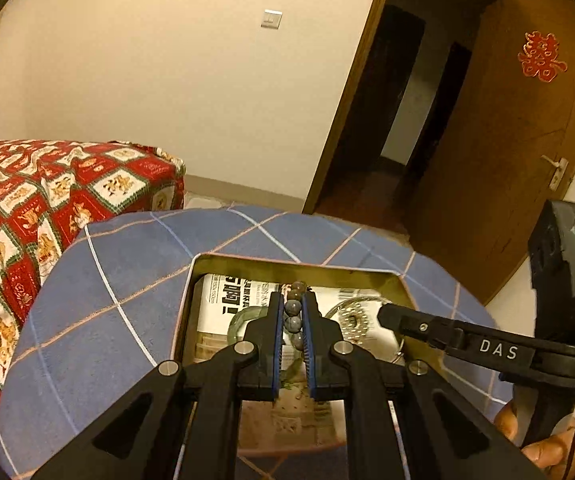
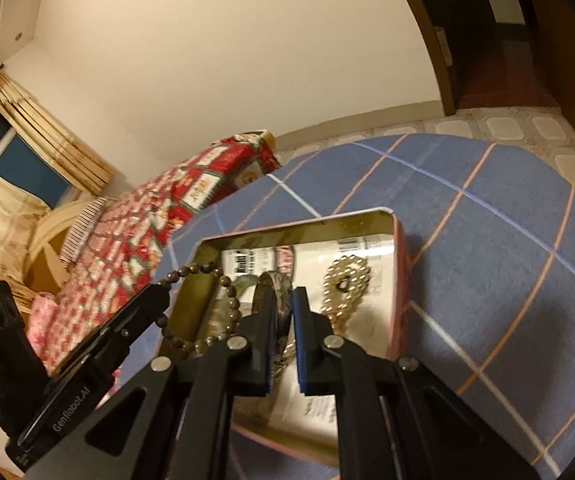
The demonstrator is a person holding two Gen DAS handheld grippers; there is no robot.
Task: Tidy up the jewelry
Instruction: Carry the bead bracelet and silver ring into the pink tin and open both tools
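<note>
A blue checked cloth (image 1: pixel 135 280) is covering the round table, and an open tin (image 2: pixel 401 280) lined with printed paper (image 1: pixel 227 300) is sitting on it directly ahead of both tongs. The left gripper (image 1: pixel 292 308) is clenching a bead bracelet (image 1: pixel 292 312), whose string is running lengthwise along the fingers (image 1: pixel 275 320), pointing forward over the tin. In the right wrist view its loop (image 2: pixel 207 308) is hanging left of the right gripper (image 2: pixel 283 312). The right gripper is clenching a metal bangle (image 2: pixel 281 288), standing on edge in line with its fingers. A gold beaded ornament (image 2: pixel 347 280) is lying in the tin, just right of them.
</note>
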